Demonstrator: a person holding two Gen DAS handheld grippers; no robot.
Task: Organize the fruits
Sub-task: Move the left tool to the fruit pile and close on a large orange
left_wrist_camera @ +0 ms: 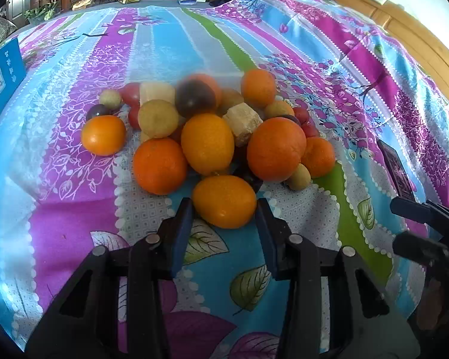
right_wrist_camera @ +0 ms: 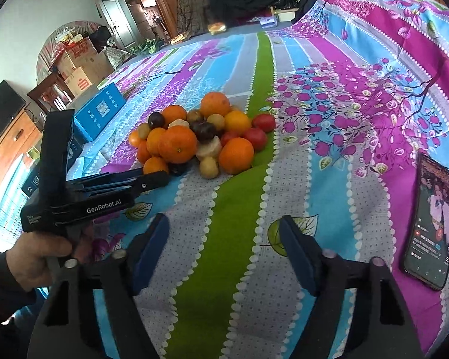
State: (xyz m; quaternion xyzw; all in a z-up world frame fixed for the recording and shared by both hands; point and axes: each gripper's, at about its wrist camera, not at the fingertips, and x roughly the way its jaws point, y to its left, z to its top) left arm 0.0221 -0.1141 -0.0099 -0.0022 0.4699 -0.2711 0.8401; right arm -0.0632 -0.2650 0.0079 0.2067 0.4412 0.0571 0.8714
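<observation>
Closing around the nearest orange fruit (left_wrist_camera: 224, 201) at the near edge of the pile (left_wrist_camera: 206, 125), the left gripper (left_wrist_camera: 224, 209) is being set astride it; whether the pads are pressing cannot be told. The right gripper (right_wrist_camera: 224, 236) is being held apart and empty over the bedsheet (right_wrist_camera: 239, 209). Farther back, stacked fruits are likely to be toppled if this one is pulled out.

Each black plastic two-finger left gripper (left_wrist_camera: 224, 209) and matching right gripper (right_wrist_camera: 223, 234) carries flat blue rubber pads (left_wrist_camera: 182, 233) and round silver pin heads (left_wrist_camera: 295, 239) along its linkage arms. White "GenRobot.AI" lettering (right_wrist_camera: 105, 208) marks the left body at nine o'clock, above a dark sleeve (right_wrist_camera: 0, 281).
</observation>
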